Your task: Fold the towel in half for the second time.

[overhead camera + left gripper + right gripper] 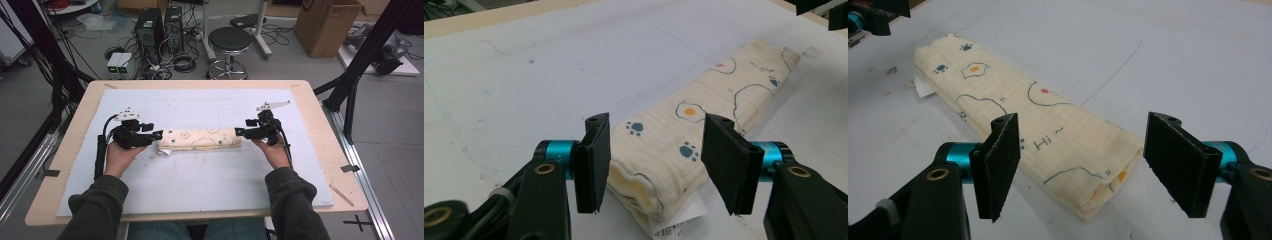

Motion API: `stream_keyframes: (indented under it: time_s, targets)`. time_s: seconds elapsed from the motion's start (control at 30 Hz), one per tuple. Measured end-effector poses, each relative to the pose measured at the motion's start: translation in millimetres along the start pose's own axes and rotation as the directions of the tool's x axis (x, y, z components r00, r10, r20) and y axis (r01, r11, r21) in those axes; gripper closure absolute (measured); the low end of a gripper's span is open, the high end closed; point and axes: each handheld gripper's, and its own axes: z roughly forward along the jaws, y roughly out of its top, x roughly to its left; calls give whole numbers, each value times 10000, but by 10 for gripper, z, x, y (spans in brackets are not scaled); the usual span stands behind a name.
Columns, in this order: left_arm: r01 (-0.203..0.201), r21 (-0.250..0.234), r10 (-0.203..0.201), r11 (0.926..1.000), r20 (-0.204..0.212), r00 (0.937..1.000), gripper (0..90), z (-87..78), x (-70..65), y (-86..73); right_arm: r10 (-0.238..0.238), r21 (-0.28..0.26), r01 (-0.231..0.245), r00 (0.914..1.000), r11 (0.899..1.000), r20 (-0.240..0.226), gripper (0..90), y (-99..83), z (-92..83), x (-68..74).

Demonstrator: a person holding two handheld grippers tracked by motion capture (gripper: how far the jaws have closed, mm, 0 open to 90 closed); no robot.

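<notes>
A cream cloth (200, 138) printed with paw marks and fried eggs lies folded into a long strip on the white mat (200, 185). My left gripper (159, 135) is at its left end. In the left gripper view the jaws of this gripper (654, 160) stand open on either side of the cloth (684, 125), and a white label (674, 225) pokes out under the end. My right gripper (239, 131) is at the other end. Its jaws (1083, 160) stand wide apart around the cloth (1048, 125), with a clear gap at the right pad (1178, 165).
The mat covers most of the wooden table (320, 100). Beyond the far edge, on the floor, stand a black stool (229, 42), two computer towers (160, 30) and a cardboard box (325, 25). Black frame posts (360, 65) rise at both sides.
</notes>
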Motion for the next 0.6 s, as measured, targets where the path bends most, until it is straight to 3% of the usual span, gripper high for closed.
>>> stream_keyframes:
  time_s: [0.6]
  targets:
    - [-197, -72, 198, 9998, 135, 9997, 406, -95, -56, 4, 113, -228, -113, 9999, 9997, 6, 218, -22, -77, 40]
